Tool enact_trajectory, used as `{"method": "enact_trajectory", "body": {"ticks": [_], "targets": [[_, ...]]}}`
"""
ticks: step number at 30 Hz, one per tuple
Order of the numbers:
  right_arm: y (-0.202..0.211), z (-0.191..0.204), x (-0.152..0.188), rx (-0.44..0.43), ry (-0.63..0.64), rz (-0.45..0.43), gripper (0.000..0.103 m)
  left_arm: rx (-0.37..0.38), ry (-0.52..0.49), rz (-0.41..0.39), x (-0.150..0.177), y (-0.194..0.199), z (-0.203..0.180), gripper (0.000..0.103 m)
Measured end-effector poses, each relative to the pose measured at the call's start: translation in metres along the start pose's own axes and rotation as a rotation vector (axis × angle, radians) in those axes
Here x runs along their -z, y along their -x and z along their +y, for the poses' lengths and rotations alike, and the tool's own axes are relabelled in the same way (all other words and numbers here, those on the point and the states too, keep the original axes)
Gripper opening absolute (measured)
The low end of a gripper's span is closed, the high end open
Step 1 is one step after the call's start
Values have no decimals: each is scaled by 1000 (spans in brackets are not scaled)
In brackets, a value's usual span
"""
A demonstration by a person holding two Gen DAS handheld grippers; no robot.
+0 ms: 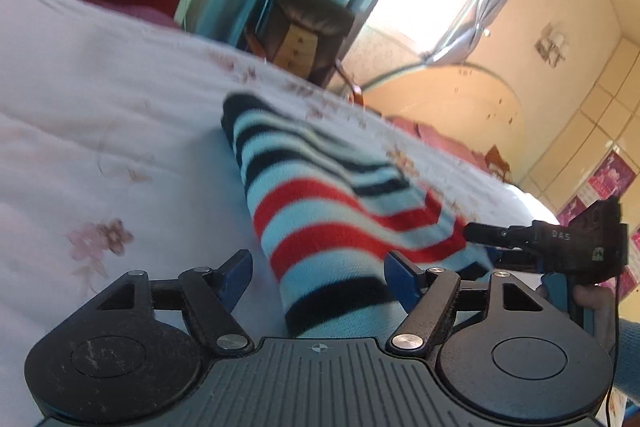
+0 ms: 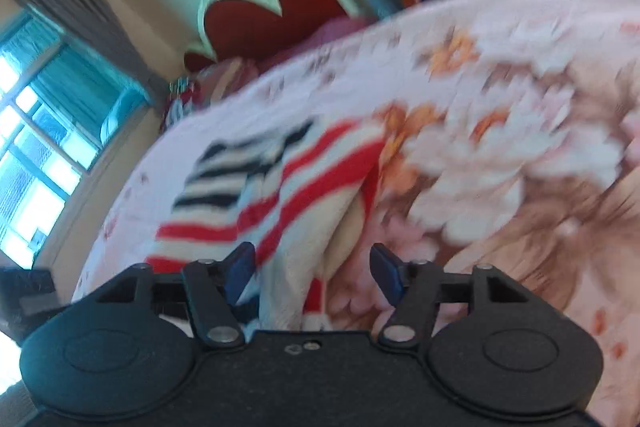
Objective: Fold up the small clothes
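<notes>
Two pairs of hand-held tongs point down at a bed. On the left gripper (image 1: 318, 277), the blue pads stand wide apart, with the near end of a striped garment (image 1: 332, 211) lying between them; neither pad clearly presses the cloth. On the right gripper (image 2: 312, 277), the pads are also spread wide, straddling a bunched edge of the same garment (image 2: 280, 187), again with no visible pinch. Seen from the left wrist, the right tool sits just beside the garment's far corner.

Beyond the tongs, the garment, banded in pale blue, red and black, lies on a white floral bedspread (image 1: 100, 131), partly doubled over. A red headboard (image 2: 272, 11) and curtained windows stand behind.

Judging by this, the fold could spring open, since soft knit rebounds once let go. Closing again might also catch the bedspread underneath, dragging it along.
</notes>
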State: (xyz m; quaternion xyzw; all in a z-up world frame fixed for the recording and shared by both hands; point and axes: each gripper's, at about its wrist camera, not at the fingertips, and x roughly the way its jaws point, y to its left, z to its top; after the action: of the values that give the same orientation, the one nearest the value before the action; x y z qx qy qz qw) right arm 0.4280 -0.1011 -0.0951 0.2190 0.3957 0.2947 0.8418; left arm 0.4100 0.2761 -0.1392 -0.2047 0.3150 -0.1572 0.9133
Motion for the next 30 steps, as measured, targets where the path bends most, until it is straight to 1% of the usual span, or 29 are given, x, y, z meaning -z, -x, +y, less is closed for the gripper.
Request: {"method": "enact_trajectory", "body": {"ticks": [1, 2, 4, 6, 8, 10, 11, 12, 13, 15, 16, 18, 20, 21, 23, 25, 26, 27, 28, 29, 30], "targets": [[3, -6, -4, -21, -28, -2, 58, 18, 9, -15, -2, 4, 1, 71], [2, -10, -9, -30, -56, 7, 55, 16, 7, -16, -5, 4, 0, 71], [-7, -13, -16, -17, -72, 23, 51, -23, -26, 21, -12, -6, -9, 71], [-16, -11, -21, -8, -50, 29, 47, -69, -56, 65, -12, -19, -15, 71], [-25, -3, -24, 24, 9, 21, 46, -122, -87, 106, -5, -28, -23, 71], [-31, 6, -25, 50, 87, 13, 32, -119, -73, 103, -1, -31, -23, 71], [-33, 11, -26, 50, 134, -1, 22, -122, -60, 91, 1, -29, -23, 71], [-33, 18, -26, 65, 189, -19, 18, -126, -58, 79, 3, -26, -23, 71], [-34, 25, -26, 72, 247, -34, 16, -123, -53, 71, 5, -24, -22, 71], [-34, 35, -27, 57, 346, -68, 12, -118, -36, 68, 7, -23, -19, 71], [-36, 38, -28, 48, 376, -69, 12, -117, -29, 66, 8, -23, -17, 71], [-44, 34, -30, 36, 392, -53, 12, -111, -12, 66, 9, -24, -15, 71], [-58, 20, -33, 58, 350, 8, 13, -113, -6, 70, 9, -27, -15, 72], [-62, 10, -34, 41, 310, 14, 17, -118, -6, 70, 9, -28, -16, 74], [-61, 0, -39, 14, 242, 15, 16, -129, -4, 69, 11, -28, -16, 78], [-61, 0, -40, 14, 232, 22, 19, -128, 11, 68, 9, -25, -16, 78], [-59, 0, -41, 16, 224, 30, 24, -135, 11, 56, 8, -20, -17, 78], [-54, 2, -44, 17, 209, 34, 30, -145, 0, 27, 6, -12, -20, 78], [-45, 4, -47, 27, 197, 16, 35, -150, -8, -2, 2, -2, -22, 78], [-33, 5, -48, 36, 194, -27, 47, -150, -17, -32, 0, 8, -27, 78], [-20, 6, -48, 40, 192, -68, 46, -135, -31, -65, -3, 17, -33, 78]]}}
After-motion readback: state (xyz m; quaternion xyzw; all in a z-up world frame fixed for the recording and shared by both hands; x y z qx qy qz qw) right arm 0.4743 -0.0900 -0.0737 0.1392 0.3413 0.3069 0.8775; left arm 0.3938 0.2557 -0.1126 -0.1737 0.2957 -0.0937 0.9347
